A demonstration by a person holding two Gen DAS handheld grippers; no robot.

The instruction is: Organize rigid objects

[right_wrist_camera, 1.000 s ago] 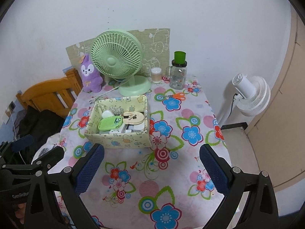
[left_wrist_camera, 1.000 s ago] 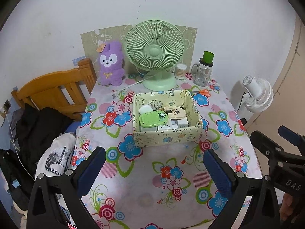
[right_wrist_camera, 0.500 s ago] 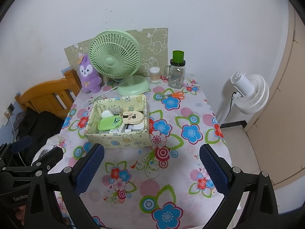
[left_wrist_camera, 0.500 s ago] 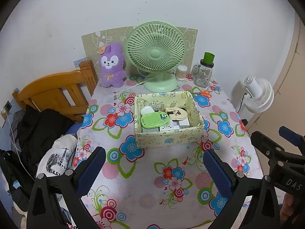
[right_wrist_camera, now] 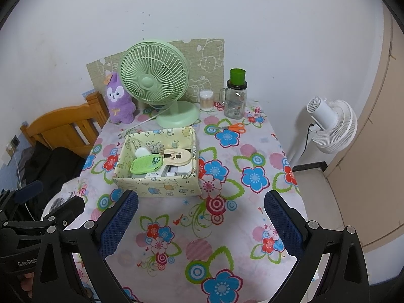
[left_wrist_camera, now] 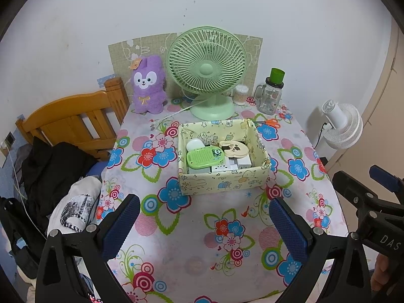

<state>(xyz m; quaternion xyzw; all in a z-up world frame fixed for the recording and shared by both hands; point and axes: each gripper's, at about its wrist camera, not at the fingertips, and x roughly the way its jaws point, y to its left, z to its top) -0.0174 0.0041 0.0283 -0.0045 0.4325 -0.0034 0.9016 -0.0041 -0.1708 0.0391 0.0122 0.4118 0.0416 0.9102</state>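
Both cams pulled back slightly, box shrinks. L gripper & R gripper spread wide, nothing held. Items already piled in box mid-table; risk: scissors overlooked, clumsy reach tips fan.

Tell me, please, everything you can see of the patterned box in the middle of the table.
The patterned box is an open-topped, rectangular container, pale yellow with small cartoon prints, seemingly fabric or card. It sits upright on the floral tablecloth, just in front of the green fan's base. Inside lie a green flat case, a cream panda-shaped piece, a white rounded item and white blocks. Neither hand-held gripper touches it.
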